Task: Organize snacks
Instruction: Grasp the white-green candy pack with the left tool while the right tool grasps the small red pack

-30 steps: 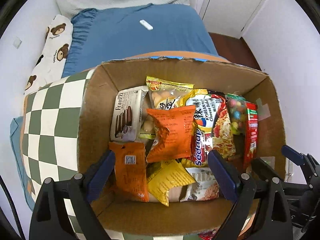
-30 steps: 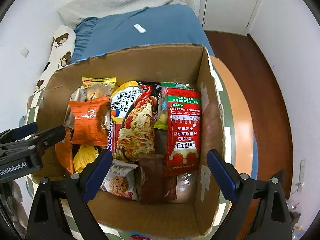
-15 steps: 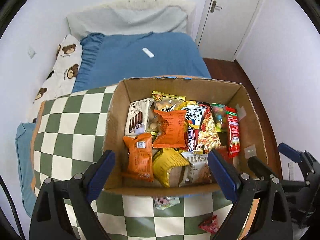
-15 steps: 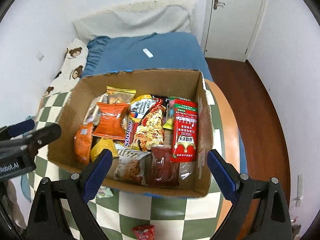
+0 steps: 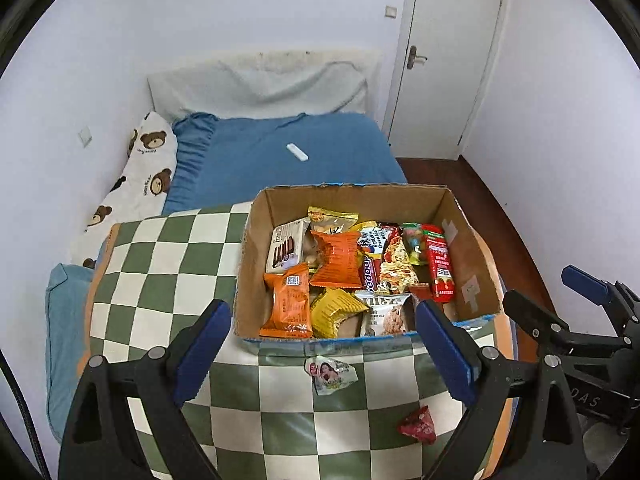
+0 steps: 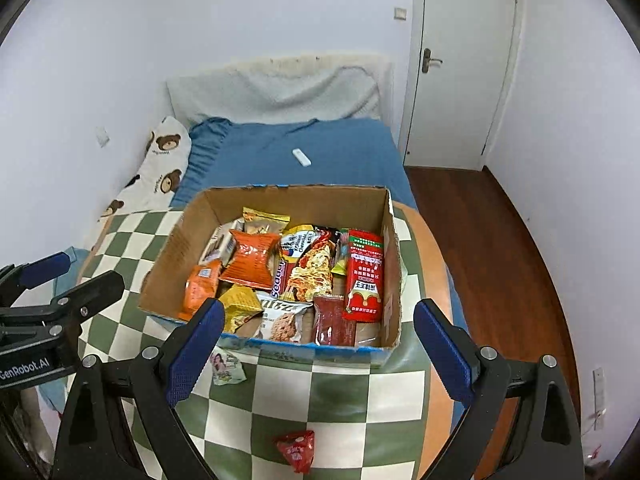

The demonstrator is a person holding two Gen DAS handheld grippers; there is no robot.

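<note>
Both empty and spread wide: left gripper (image 5: 324, 354) and right gripper (image 6: 316, 354), hovering over the near edge of the checkered tablecloth (image 5: 160, 264). Beyond, cardboard box (image 5: 472, 268) already packed with snack packets. Probably nearly done, with a pale wrapper (image 5: 330, 374) and a red triangular packet (image 5: 418, 426) loose on the cloth just outside the near wall.

Green-and-white checkered table (image 5: 168, 280) bearing cardboard box (image 5: 472, 276), pale wrapper (image 5: 330, 374), red wrapper (image 5: 418, 426).
</note>
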